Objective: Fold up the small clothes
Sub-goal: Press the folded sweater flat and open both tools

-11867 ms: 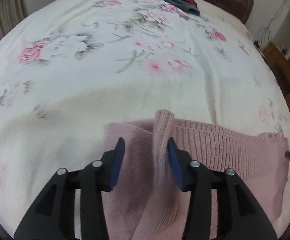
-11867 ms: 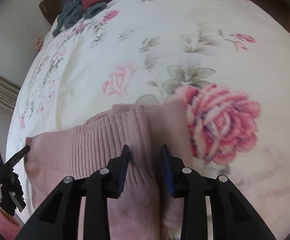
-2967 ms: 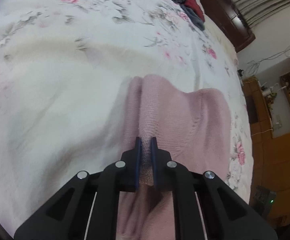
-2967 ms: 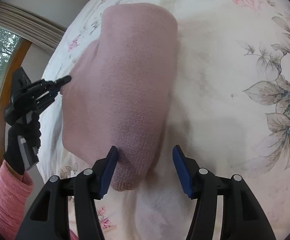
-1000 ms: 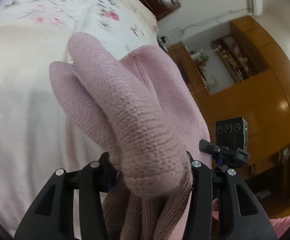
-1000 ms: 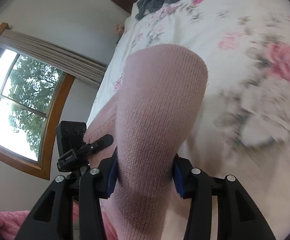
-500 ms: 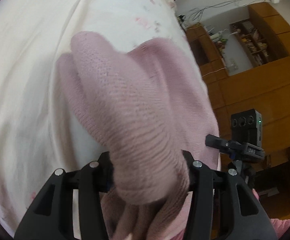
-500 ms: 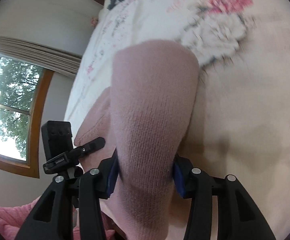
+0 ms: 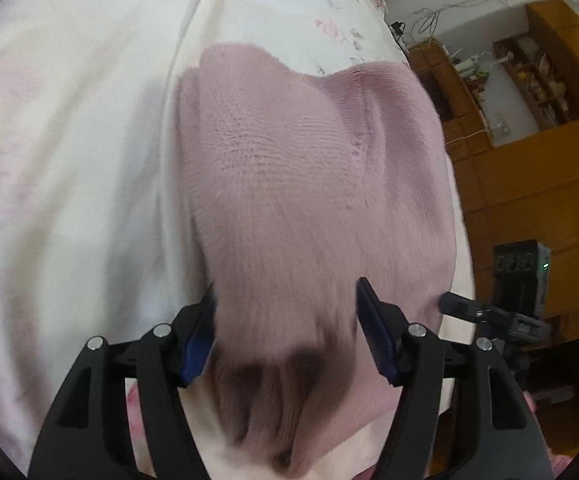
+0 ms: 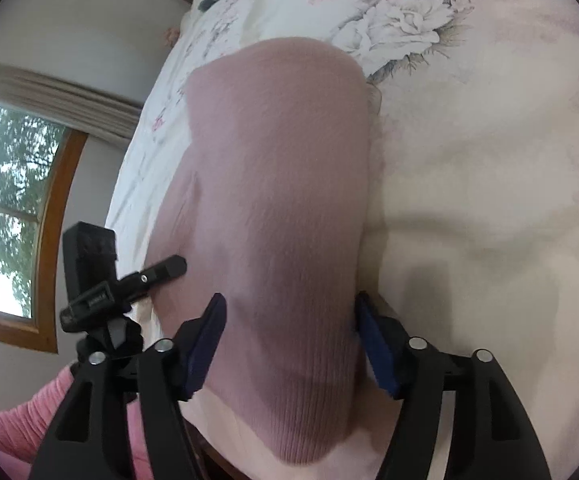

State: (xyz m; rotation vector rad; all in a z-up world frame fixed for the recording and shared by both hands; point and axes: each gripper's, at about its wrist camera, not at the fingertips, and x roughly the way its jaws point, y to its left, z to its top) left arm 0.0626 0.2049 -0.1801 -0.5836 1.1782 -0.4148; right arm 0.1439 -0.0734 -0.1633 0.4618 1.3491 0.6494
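Pink knit sweater (image 9: pixel 309 184): folded bundle on the floral bed (image 9: pixel 69 140), near edge. Left claw (image 9: pixel 285 332) and right claw (image 10: pixel 289 332): jaws spread wide astride it, gripping nothing. Advice: withdraw both straight back, avoid snagging the knit.

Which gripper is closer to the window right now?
Left. The left gripper is at the sweater edge facing the window; the right gripper is at the sweater's opposite edge, farther away.
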